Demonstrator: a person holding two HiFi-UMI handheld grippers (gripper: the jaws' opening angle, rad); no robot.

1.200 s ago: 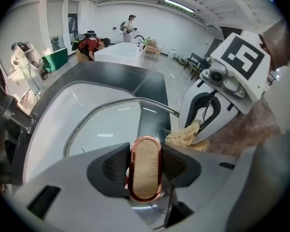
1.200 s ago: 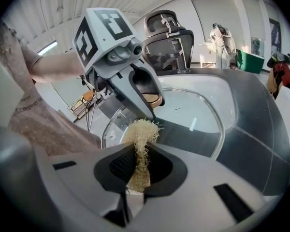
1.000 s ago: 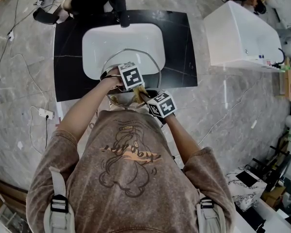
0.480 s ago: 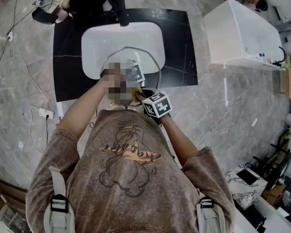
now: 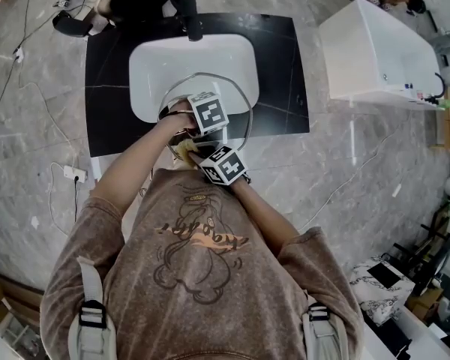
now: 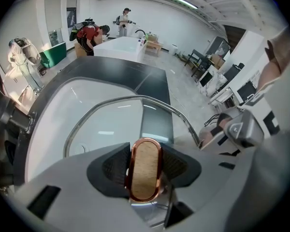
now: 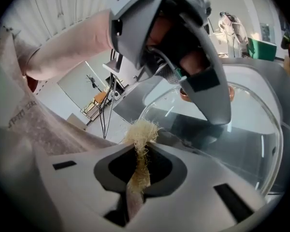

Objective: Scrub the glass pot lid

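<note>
Left gripper (image 6: 145, 170) is clamping both jaws on the copper-rimmed knob (image 6: 145, 153) of the glass pot lid (image 6: 113, 122), holding it tilted over the front of the white sink (image 5: 191, 62). Right gripper (image 7: 141, 163) is pinching a tan fibre scrubber (image 7: 141, 132), tuft just beside the lid's steel rim. Marker cubes (image 5: 210, 113) & forearms (image 5: 135, 160) are covering much of the lid from overhead. Black counter (image 5: 277, 66) w/ faucet (image 5: 189, 17) is surrounding the sink. White tub (image 5: 375, 47) is standing well apart at right, and cables (image 5: 60, 175) are lying on the floor at left.
</note>
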